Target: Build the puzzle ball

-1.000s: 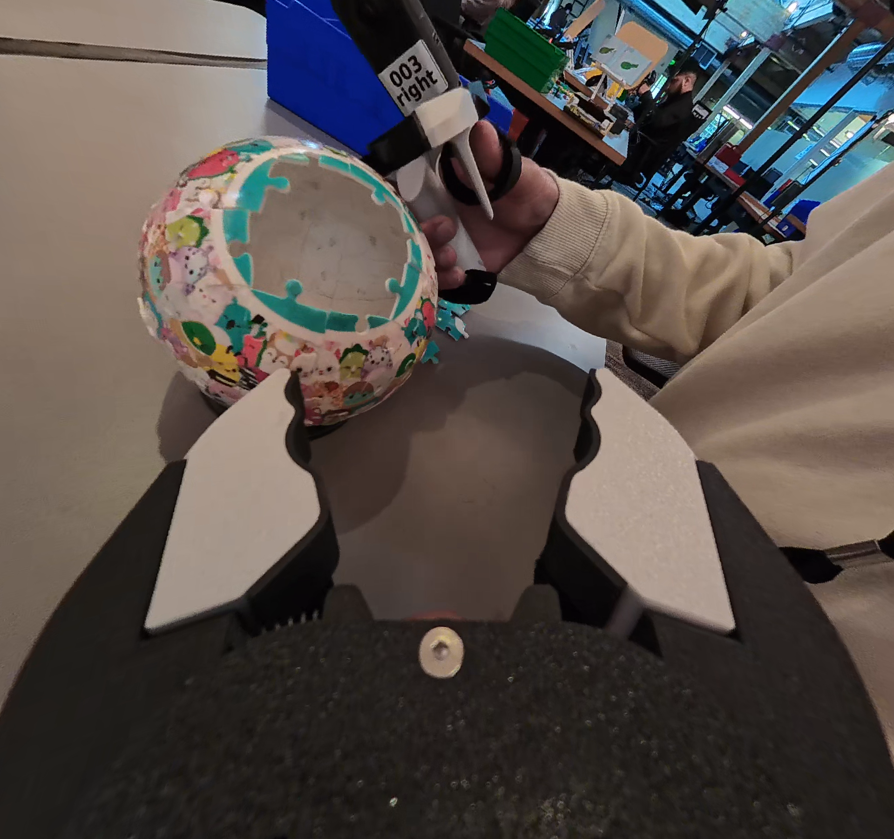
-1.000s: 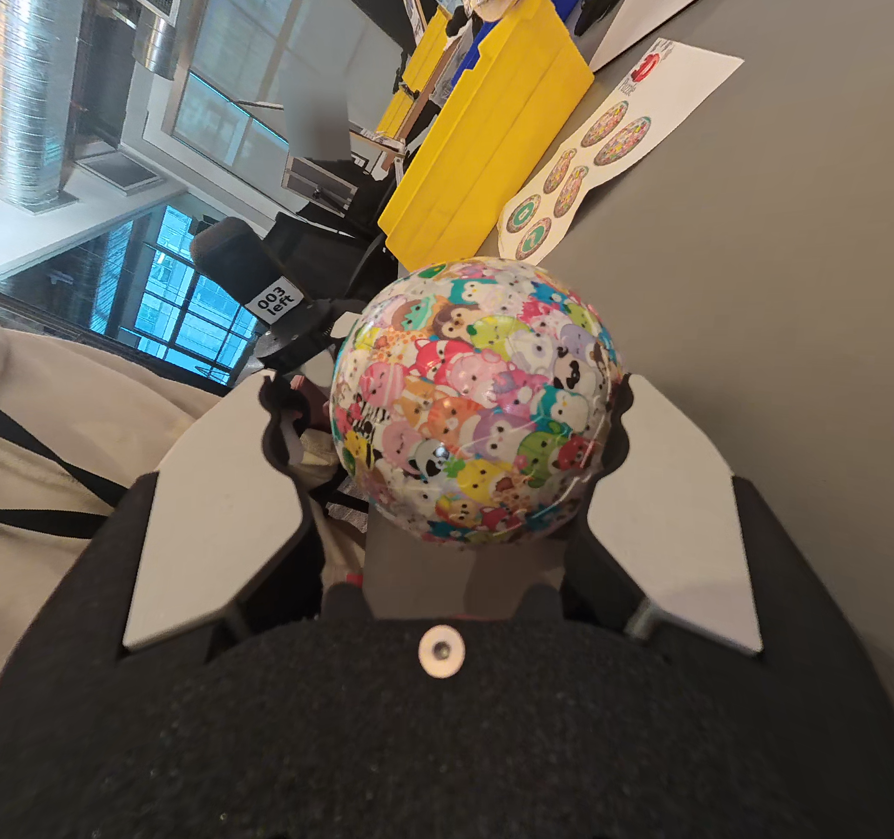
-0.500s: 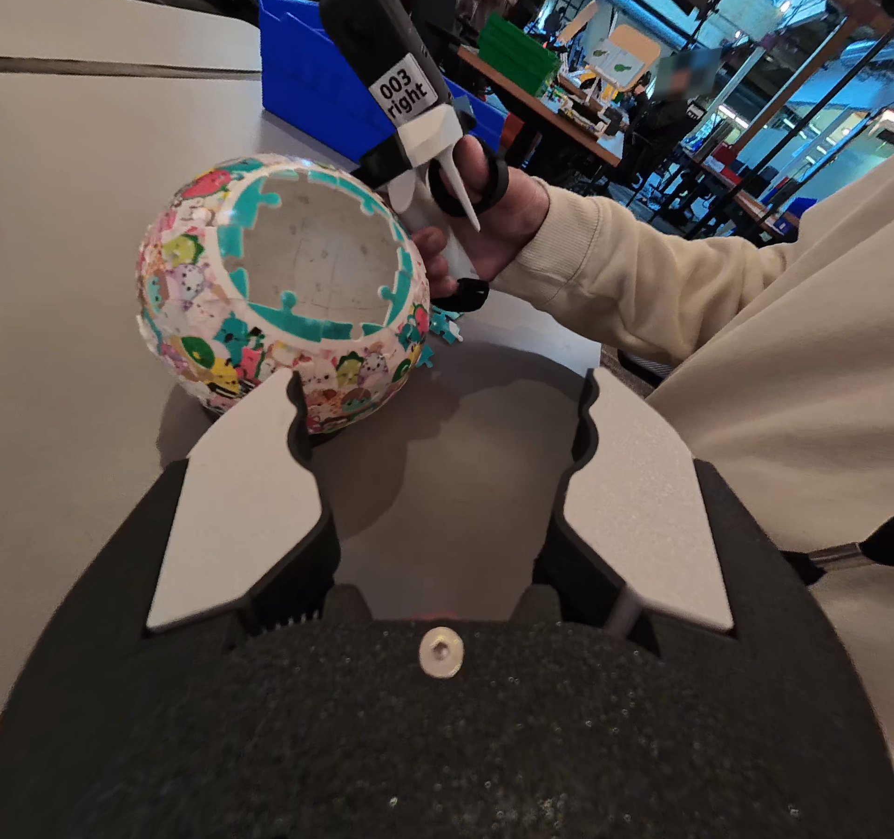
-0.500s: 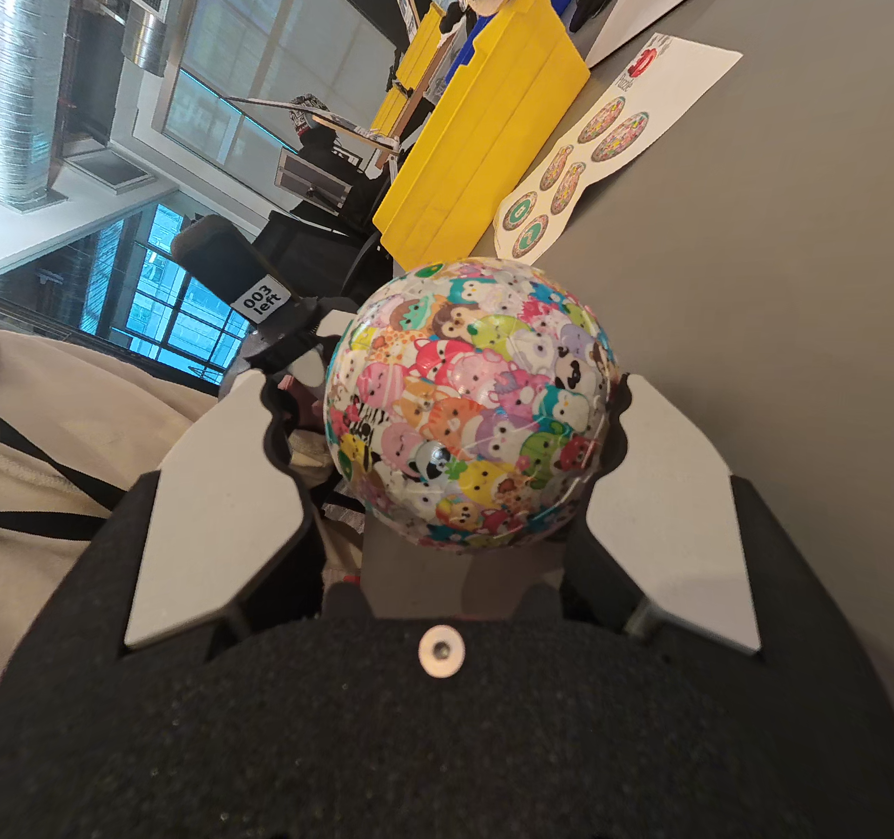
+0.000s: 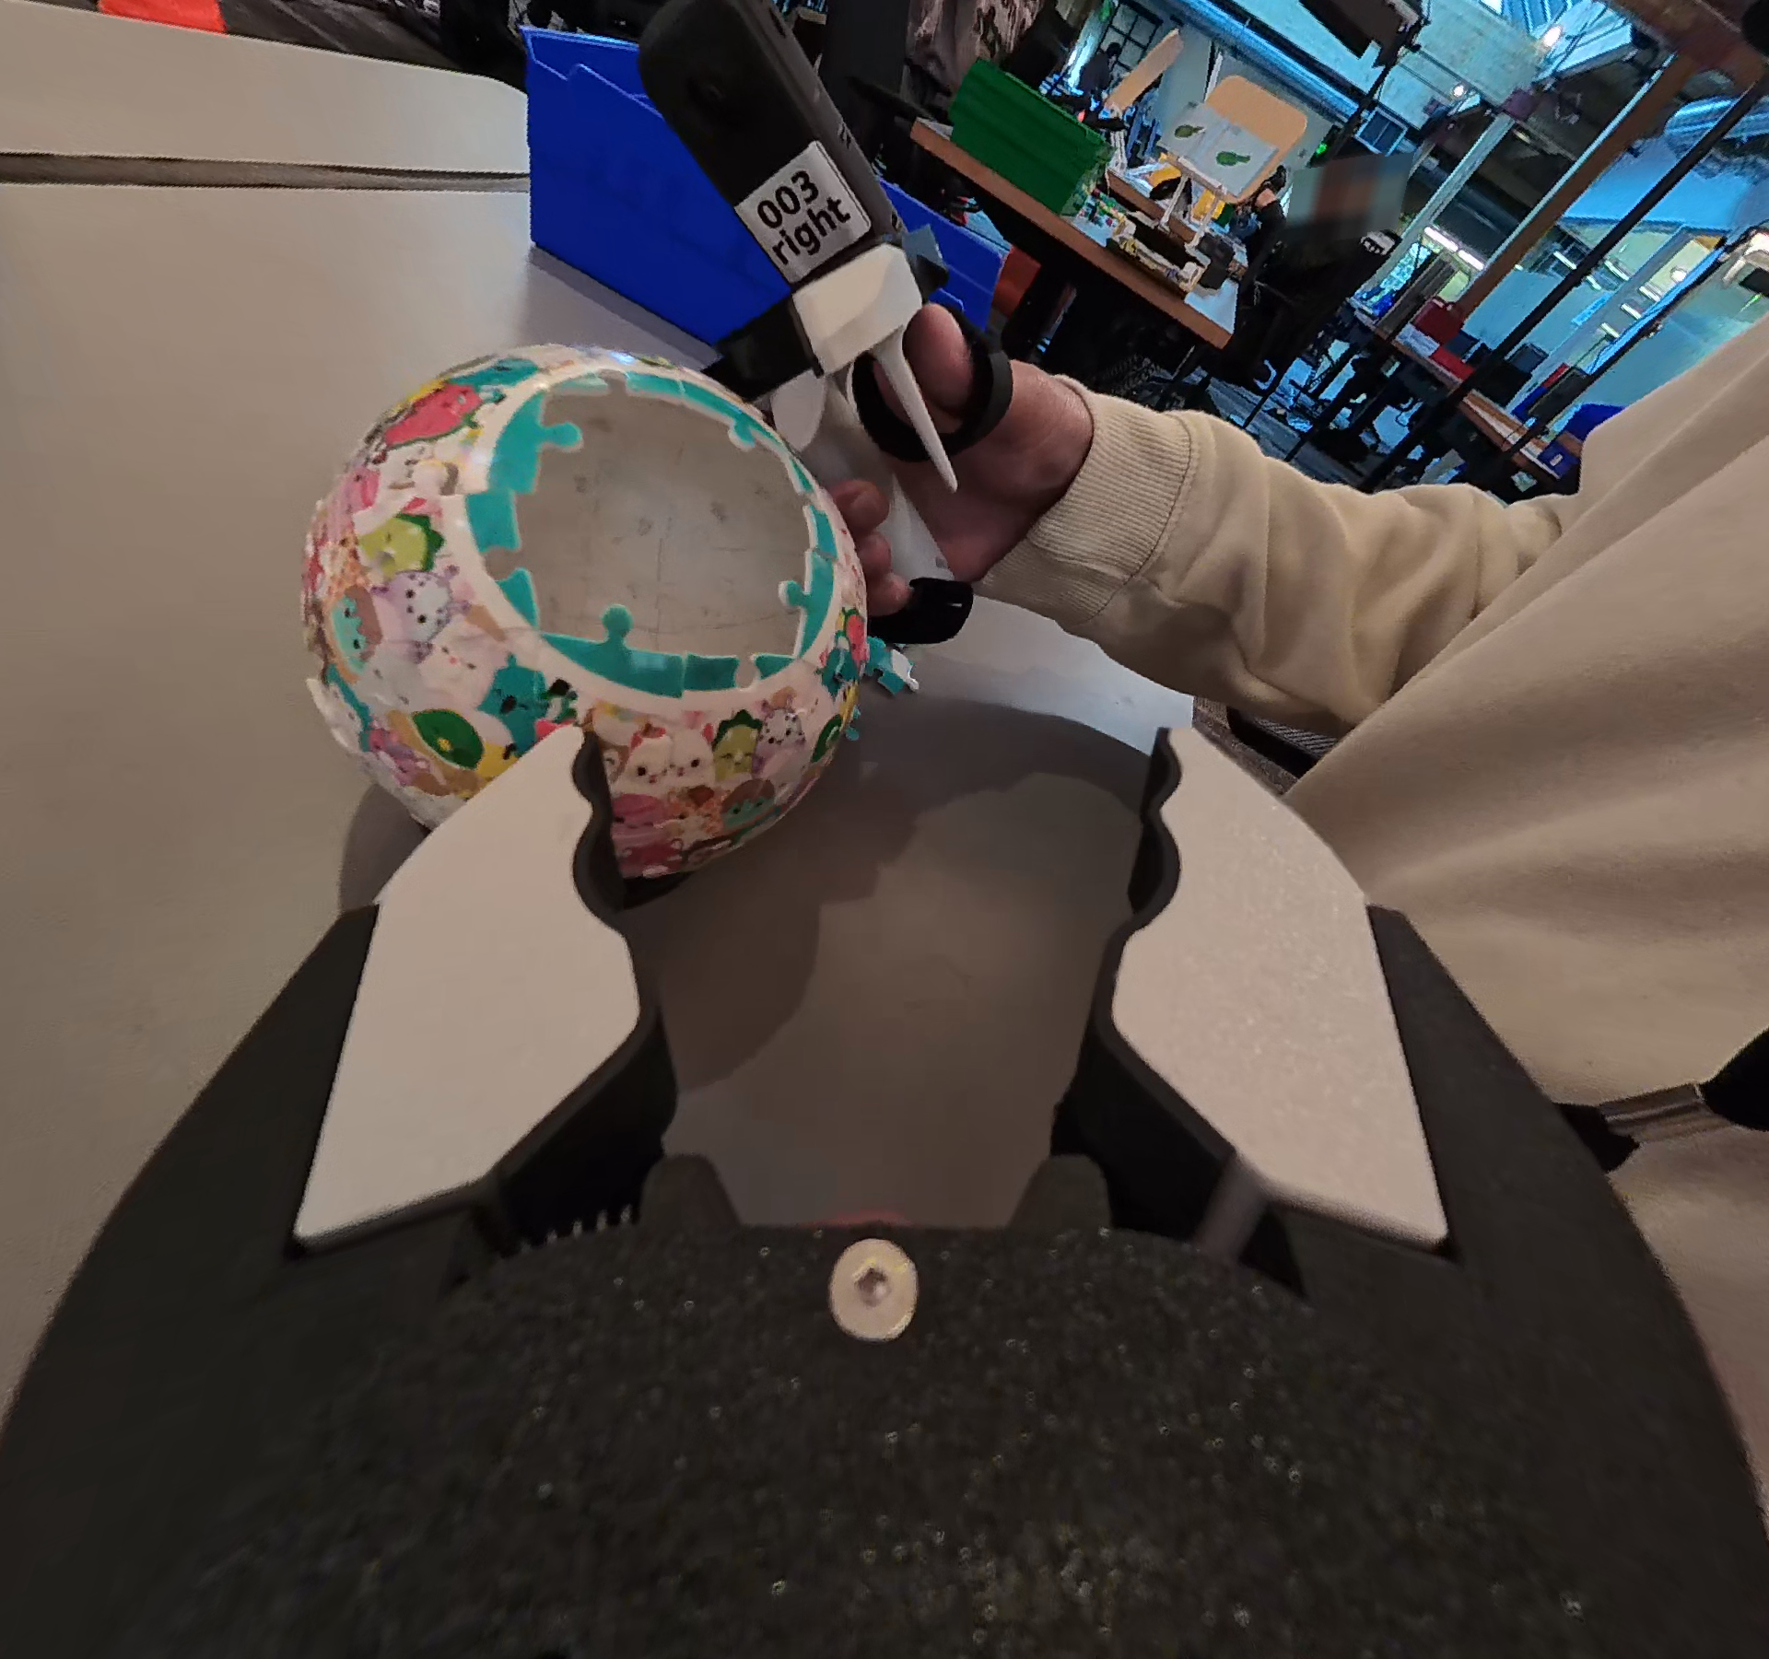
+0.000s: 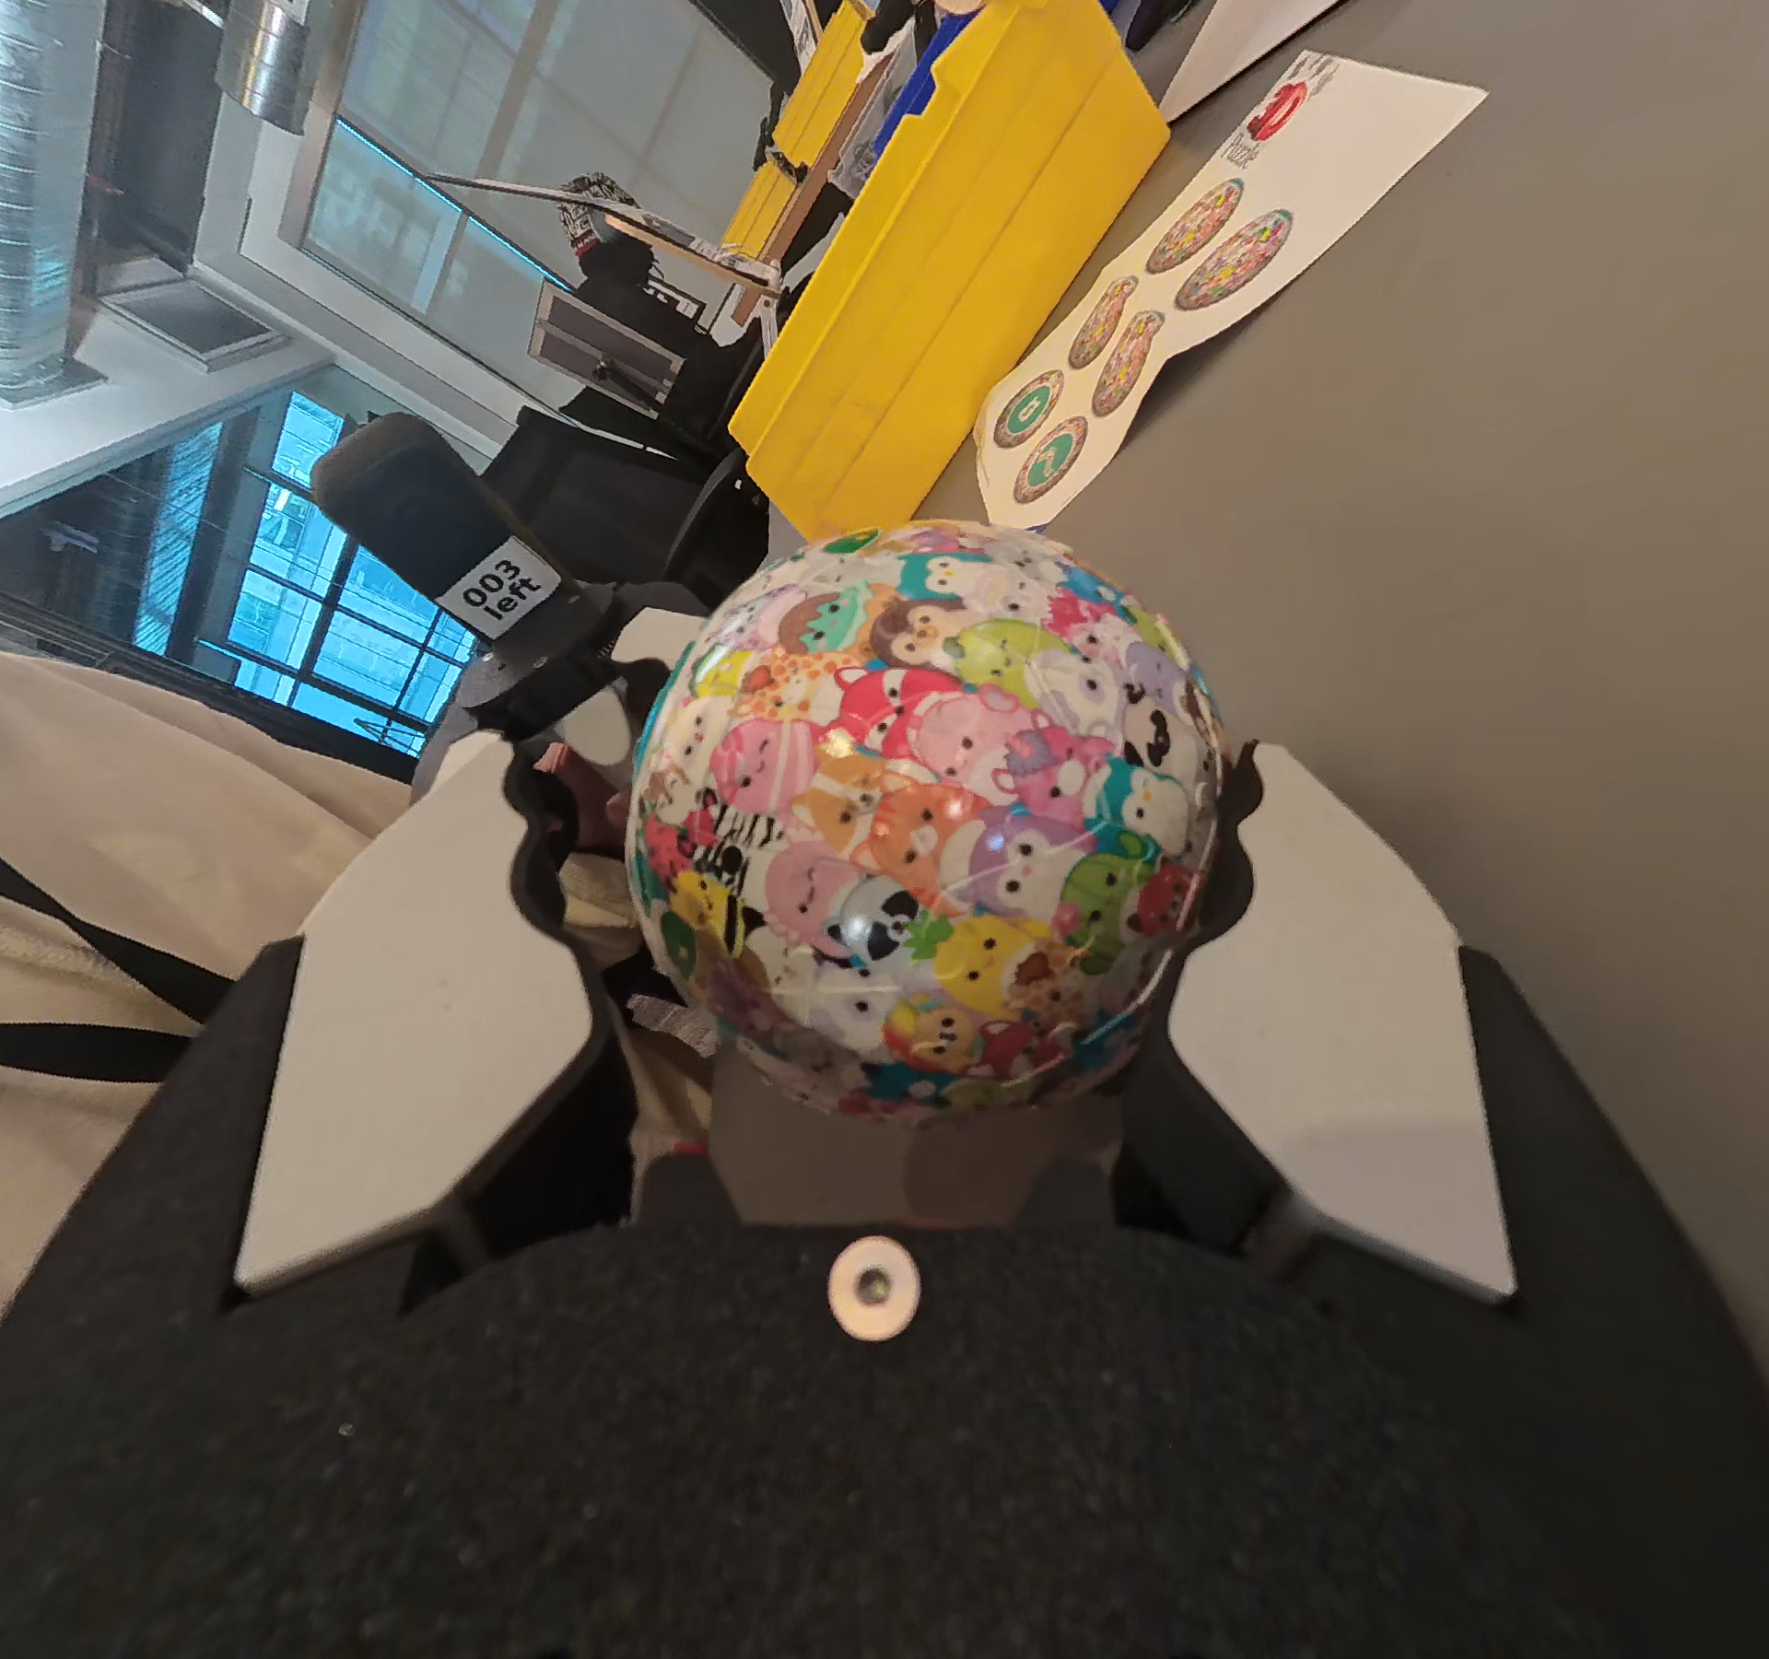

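The puzzle ball (image 5: 431,656) is a colourful sphere with a large round hole (image 5: 660,532) edged by teal pieces, and the hole faces my left gripper. My left gripper (image 5: 866,809) is open and empty, just short of the ball, with its left finger under the ball's lower edge. My right gripper (image 6: 885,838) is open around the ball (image 6: 919,809). The ball touches the finger on the table side, and a gap shows at the other finger. The right gripper's body (image 5: 794,206) stands behind the ball. Loose teal pieces (image 5: 885,670) lie by the ball.
A blue bin (image 5: 622,177) stands behind the ball on the grey table (image 5: 191,465). A yellow bin (image 6: 957,273) and a printed sheet (image 6: 1340,177) lie farther along the table. The person's cream sleeve (image 5: 1340,608) crosses the right side. The left gripper's body (image 6: 498,599) shows behind the ball.
Almost nothing. The ball and the right gripper have shifted slightly in the left wrist view. Both grippers keep the same opening.
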Motion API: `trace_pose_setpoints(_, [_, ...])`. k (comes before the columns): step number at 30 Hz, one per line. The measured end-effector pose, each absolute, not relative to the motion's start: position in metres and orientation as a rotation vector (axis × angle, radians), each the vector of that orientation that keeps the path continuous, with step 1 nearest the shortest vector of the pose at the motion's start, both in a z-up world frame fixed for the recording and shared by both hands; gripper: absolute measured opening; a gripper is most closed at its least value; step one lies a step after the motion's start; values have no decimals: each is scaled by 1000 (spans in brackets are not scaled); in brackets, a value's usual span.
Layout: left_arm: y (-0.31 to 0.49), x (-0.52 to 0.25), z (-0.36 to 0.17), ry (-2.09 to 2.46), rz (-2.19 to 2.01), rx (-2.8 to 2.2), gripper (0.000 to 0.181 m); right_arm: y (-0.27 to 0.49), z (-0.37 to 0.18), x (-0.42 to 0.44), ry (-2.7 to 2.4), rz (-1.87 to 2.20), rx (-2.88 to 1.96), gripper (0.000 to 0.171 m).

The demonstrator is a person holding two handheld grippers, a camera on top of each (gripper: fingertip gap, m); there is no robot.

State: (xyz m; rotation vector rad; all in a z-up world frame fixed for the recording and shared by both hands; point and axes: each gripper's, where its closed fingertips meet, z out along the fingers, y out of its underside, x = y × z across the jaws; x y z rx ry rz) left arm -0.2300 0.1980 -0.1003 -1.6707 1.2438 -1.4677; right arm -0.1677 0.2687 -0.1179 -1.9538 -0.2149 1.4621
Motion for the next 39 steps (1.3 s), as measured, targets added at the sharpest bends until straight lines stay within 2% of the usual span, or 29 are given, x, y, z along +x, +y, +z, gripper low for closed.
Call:
trace_pose_setpoints(4, [197,-233,-99,1235,-1471,-1680,104,268,-116,-162,-222,1439,-1955,126])
trace_pose_setpoints(6, [195,-235,-99,1234,-1460,-1679,105,270,-104,-144,-217,1300,-1973,111])
trace_pose_setpoints(8, [193,-235,-100,1242,-1426,-1674,105,263,-77,-135,-304,1081,-1990,110])
trace_pose_setpoints(10, [191,-234,-103,1262,-1398,-1675,106,242,-51,-152,-481,932,-2050,106])
trace_pose_setpoints(13, [186,-231,-105,1285,-1404,-1672,107,208,-29,-210,-727,937,-2152,100])
trace_pose_setpoints(16, [181,-228,-106,1297,-1426,-1665,107,194,-44,-256,-891,896,-2281,105])
trace_pose_setpoints(24, [187,-231,-110,1292,-1394,-1673,108,208,-85,-253,-964,588,-2604,105])
trace_pose_setpoints(39, [184,-230,-114,1321,-1427,-1657,108,205,-96,-257,-1007,632,-2769,103])
